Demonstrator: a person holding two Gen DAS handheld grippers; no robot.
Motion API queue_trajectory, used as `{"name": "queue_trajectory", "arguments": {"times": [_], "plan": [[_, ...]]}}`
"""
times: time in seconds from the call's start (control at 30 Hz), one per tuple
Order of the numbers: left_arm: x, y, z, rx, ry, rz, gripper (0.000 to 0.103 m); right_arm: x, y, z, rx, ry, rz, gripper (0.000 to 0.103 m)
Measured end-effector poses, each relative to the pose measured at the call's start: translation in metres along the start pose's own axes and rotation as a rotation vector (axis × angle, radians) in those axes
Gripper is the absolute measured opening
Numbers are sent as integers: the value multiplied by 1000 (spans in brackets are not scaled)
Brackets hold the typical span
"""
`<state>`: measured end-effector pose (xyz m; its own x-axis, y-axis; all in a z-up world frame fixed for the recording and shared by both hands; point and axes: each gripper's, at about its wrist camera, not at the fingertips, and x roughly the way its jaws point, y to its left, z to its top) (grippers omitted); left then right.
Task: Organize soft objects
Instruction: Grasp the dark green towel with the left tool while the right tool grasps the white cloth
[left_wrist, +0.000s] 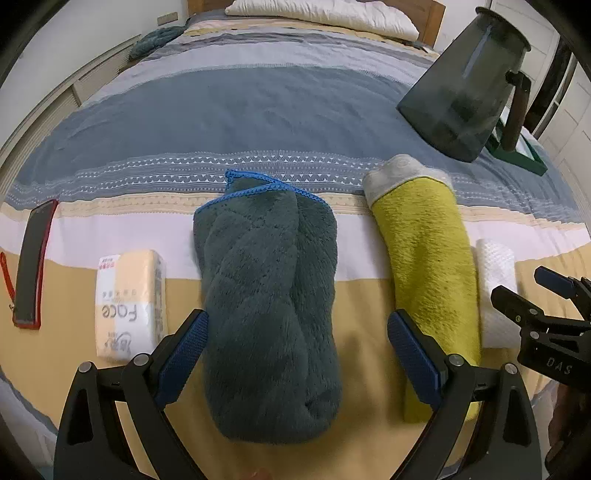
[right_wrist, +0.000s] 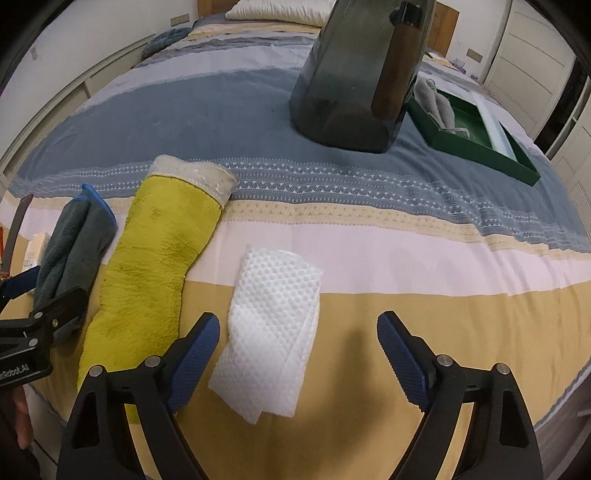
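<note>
Fingers (left_wrist: 184, 354) of left gripper (left_wrist: 297, 345) standing wide apart, straddling rolled teal towel (left_wrist: 269, 306) without visibly clamping it. Fingers (right_wrist: 195, 354) of right gripper (right_wrist: 299, 350) likewise spread apart, holding nothing, flanking folded white waffle cloth (right_wrist: 273, 328).

Lying along near edge of bed (left_wrist: 258, 110), lengthwise side by side: teal towel, then yellow-green towel (left_wrist: 428, 266) with pale cuff end pointing toward headboard, then white cloth (left_wrist: 496, 288) just beside it on its right. Sitting left of teal towel: tissue pack (left_wrist: 129, 306), and beyond it, near left edge, dark phone in red case (left_wrist: 35, 266).

Standing toward right edge, well apart from towels: dark translucent jug (right_wrist: 354, 81), touching or just in front of green tray (right_wrist: 480, 136) holding grey fabric item (right_wrist: 436, 99). Resting at headboard end: pillow (left_wrist: 321, 14).
</note>
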<state>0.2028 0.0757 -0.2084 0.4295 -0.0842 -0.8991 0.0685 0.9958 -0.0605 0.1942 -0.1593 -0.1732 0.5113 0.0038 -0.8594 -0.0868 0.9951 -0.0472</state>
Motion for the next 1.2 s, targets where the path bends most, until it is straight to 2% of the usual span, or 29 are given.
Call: {"name": "queue_trajectory", "arguments": {"times": [0.3,0.53,0.7,0.83,1.0,1.2], "plan": [[22,12,9,-31,58,-7,94,31,11,5,-16,49,-11,82],[35,12,12,-18,79,8,94,43,14,9,-14,62,-14,77],[37,9,15,-9,83,23,94,46,14,11,-32,59,1,59],[40,10,21,-8,86,26,94,47,13,10,-38,55,6,51],[43,9,23,-17,83,28,84,46,12,9,-53,47,-1,35],[41,15,23,-20,77,42,69,42,15,6,-60,45,-3,27]]}}
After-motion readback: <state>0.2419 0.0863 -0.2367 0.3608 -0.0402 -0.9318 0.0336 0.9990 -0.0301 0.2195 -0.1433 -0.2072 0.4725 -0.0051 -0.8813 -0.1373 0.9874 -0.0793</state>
